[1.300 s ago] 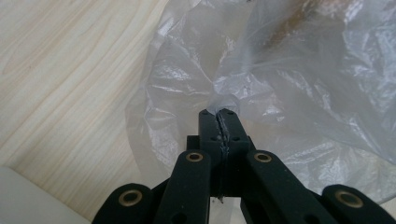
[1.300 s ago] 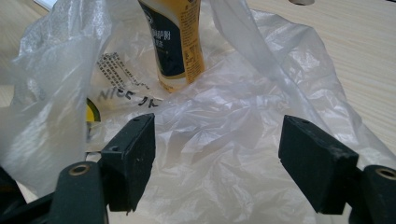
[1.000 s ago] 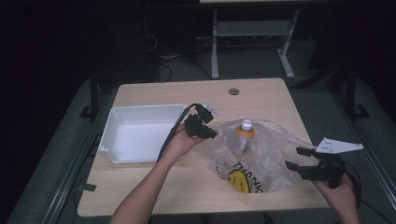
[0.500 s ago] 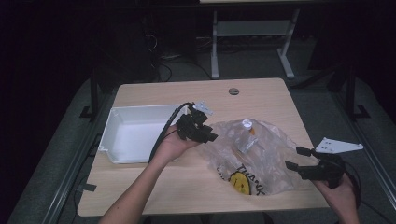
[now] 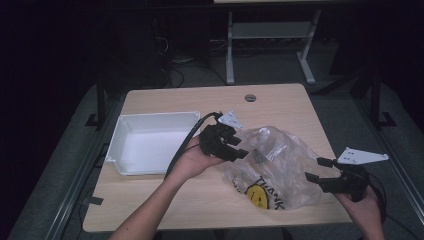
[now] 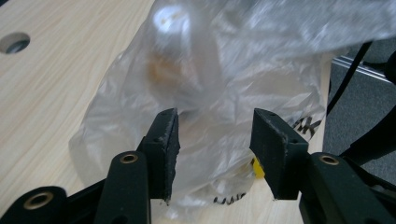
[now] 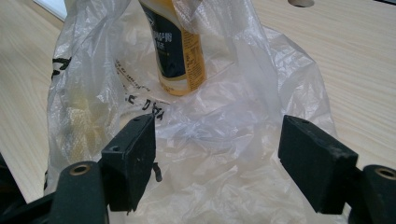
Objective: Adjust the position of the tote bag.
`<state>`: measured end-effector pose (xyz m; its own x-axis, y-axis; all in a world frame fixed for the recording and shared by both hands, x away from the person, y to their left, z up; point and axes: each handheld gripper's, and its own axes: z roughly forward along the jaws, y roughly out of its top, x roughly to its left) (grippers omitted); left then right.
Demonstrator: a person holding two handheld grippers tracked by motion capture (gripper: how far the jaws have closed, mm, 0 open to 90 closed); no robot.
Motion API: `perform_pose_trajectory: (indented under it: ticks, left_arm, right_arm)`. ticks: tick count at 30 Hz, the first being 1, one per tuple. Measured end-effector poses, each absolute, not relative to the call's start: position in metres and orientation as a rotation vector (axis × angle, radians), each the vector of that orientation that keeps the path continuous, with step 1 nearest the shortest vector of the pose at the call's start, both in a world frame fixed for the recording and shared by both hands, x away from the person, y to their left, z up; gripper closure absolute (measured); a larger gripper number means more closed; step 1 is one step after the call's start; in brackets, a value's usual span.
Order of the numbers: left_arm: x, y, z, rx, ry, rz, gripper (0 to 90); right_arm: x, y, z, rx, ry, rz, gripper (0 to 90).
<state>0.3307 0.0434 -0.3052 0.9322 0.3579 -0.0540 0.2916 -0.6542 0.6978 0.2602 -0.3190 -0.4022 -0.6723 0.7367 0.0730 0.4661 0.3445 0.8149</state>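
The far strip of the table (image 5: 280,97) lies bare, open to a pass; the white tray (image 5: 150,142) blocks the left side; the crumpled plastic bag (image 5: 280,165) with its upright bottle (image 7: 180,46) fills the right, between the left gripper (image 5: 239,150) and right gripper (image 5: 316,170).

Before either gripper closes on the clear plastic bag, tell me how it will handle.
The plastic bag is thin and crumpled, so it will probably flop and bunch between the jaws. The bottle inside likely carries most of the weight, so the film may slip or stretch. Lifted by one edge, the bottle could well slide.
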Motion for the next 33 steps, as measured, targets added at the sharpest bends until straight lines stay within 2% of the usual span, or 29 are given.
perform_pose_trajectory:
  ticks: [12, 16, 22, 24, 33]
  left_arm:
    - [0.334, 0.014, -0.297, 2.336, 0.396, 0.137, 49.6]
    - [0.341, 0.009, -0.3, 2.372, 0.392, 0.148, 58.1]
    - [0.345, 0.01, -0.302, 2.358, 0.413, 0.187, 82.9]
    - [0.347, 0.013, -0.302, 2.358, 0.417, 0.188, 88.4]
    - [0.348, 0.025, -0.307, 2.349, 0.431, 0.194, 89.4]
  right_arm:
    - [0.26, -0.322, -0.401, 1.069, 2.296, 1.249, 27.1]
    - [0.26, -0.323, -0.4, 1.069, 2.296, 1.247, 27.1]
    - [0.263, -0.327, -0.396, 1.062, 2.287, 1.271, 27.5]
    - [0.266, -0.328, -0.393, 1.066, 2.285, 1.266, 27.6]
    - [0.289, -0.329, -0.391, 1.059, 2.338, 1.267, 32.8]
